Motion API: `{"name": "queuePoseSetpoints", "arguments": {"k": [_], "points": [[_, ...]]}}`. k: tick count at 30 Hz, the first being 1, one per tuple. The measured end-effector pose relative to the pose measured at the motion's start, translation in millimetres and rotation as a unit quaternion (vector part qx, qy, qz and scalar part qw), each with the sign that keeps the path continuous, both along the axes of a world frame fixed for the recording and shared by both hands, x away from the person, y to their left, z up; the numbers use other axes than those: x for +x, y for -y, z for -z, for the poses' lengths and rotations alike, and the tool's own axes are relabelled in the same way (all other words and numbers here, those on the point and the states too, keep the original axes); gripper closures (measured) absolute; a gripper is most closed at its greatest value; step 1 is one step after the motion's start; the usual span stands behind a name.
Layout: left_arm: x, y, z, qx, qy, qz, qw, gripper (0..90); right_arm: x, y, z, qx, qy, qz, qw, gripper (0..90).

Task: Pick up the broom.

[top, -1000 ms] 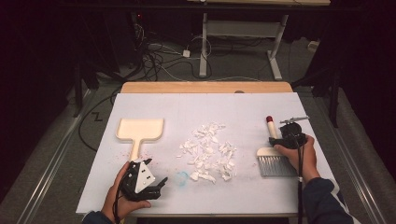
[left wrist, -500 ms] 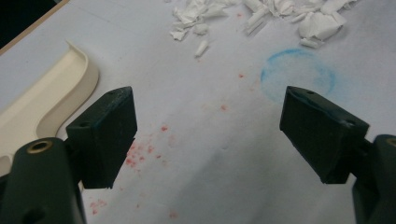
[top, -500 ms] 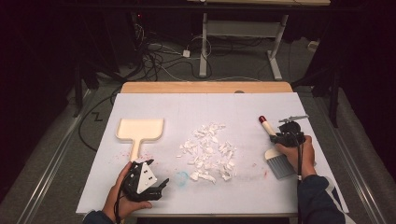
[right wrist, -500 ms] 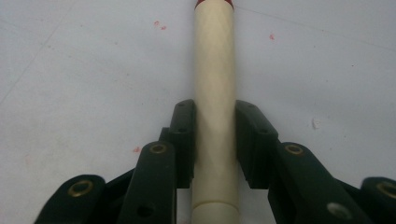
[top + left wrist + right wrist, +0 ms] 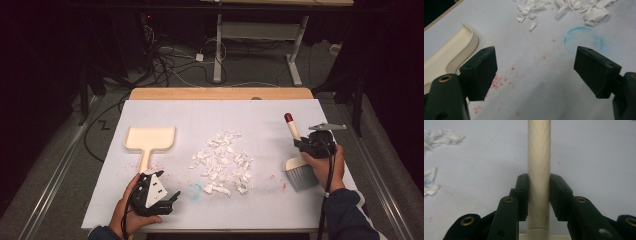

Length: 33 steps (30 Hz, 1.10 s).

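Cream diamond-textured brush handle [image 5: 539, 157] — black fingers [image 5: 522, 195] clamped.

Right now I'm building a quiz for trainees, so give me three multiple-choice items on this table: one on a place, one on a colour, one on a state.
1. Where does the dustpan lie from the paper scraps?
A left
B right
C on top of them

2. What colour is the tip of the brush handle?
A blue
B dark red
C green

3. How does the right claw stand?
A wide open
B shut on nothing
C shut on the brush handle

Key: 1 A, the high view shows the dustpan left of the pile. 2 B, the handle's end is dark red. 3 C, the jaws press the cream handle from both sides.
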State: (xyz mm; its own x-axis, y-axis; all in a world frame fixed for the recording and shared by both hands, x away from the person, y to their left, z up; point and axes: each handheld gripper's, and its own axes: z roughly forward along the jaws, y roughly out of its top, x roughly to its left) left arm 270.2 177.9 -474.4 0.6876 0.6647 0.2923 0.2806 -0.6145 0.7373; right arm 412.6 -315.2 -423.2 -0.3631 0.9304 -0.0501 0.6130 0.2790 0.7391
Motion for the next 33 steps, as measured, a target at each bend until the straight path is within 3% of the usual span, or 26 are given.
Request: {"name": "queuePoseSetpoints", "arguments": {"k": [6,9,12,15,19,22,26,31,33], "points": [[0.6,1.8,-2.1,-0.005,0.0,-0.002,1.0,18.0,-28.9,-0.8,-30.7,0.023,0.067,-0.032,0.997,71.0],[1.5,2.5,-5.6,-0.02,-0.002,0.001,0.9998,18.3,-41.0,-3.1,-43.3,0.039,0.093,-0.044,0.994,71.2],[4.7,8.1,-16.7,-0.05,0.001,0.002,0.9988,18.8,-49.6,-8.0,-53.3,0.052,0.115,-0.052,0.9906,71.2],[5.7,18.7,-26.2,-0.059,0.01,0.019,0.998,18.9,-56.3,-15.9,-60.7,0.048,0.14,-0.057,0.9874,71.3],[8.0,41.6,-40.2,-0.076,0.018,0.051,0.9956,19.4,-65.1,-26.2,-69.7,0.056,0.151,-0.075,0.9841,71.3],[10.8,65.2,-51.8,-0.094,0.024,0.079,0.9922,19.5,-75.1,-36.7,-77.8,0.059,0.163,-0.089,0.9809,71.3],[15.7,101.1,-60.5,-0.123,0.008,0.125,0.9844,20.2,-90.7,-53.7,-86.1,0.053,0.18,-0.115,0.9755,71.2],[15.5,147.9,-66.2,-0.139,0.002,0.17,0.9756,20.7,-106.2,-77.3,-85.3,0.048,0.196,-0.138,0.9696,71.2],[15.1,163.2,-67.5,-0.146,0.002,0.178,0.9732,20.9,-111.2,-85.4,-84.5,0.048,0.2,-0.15,0.967,71.2]]}}
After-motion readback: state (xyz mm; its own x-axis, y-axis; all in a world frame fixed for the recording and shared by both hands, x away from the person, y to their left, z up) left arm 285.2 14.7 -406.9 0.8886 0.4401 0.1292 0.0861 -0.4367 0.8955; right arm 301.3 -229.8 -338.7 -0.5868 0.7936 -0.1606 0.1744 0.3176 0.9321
